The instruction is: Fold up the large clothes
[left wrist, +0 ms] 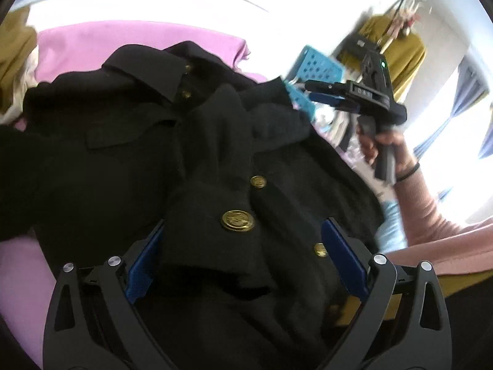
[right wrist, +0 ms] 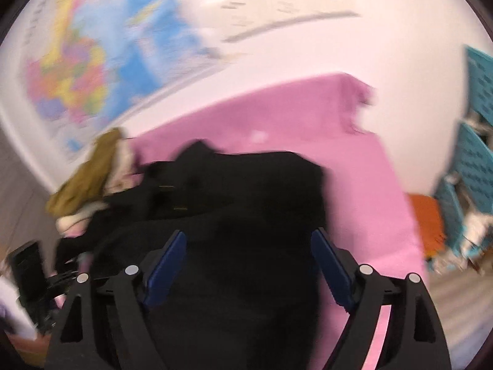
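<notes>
Fingers wide on left gripper point(left wrist: 243, 259) and right gripper point(right wrist: 248, 266), gripping nothing. Black coat point(left wrist: 148, 160) bunched on pink sheet point(right wrist: 354, 160). Risk: pinching several layers or a brass button point(left wrist: 238, 220), dragging fold crooked.

right gripper over a black garment on a pink cover, whole view smeared by blur

the right gripper point(right wrist: 248, 265) fills the bottom of the frame, its two blue-padded fingers point(right wrist: 166, 273) standing wide apart with nothing pressed between them. behind and under them the black garment point(right wrist: 240, 203) lies rumpled across the centre, spreading down to the lower edge. it rests on a pink cover point(right wrist: 354, 166) that runs from the middle to the lower right. at centre left an olive and cream pile of cloth point(right wrist: 89, 178) touches the garment. a coloured map point(right wrist: 77, 71) hangs on the white wall at upper left. turquoise perforated crates point(right wrist: 474, 154) stand at the right edge.
</notes>
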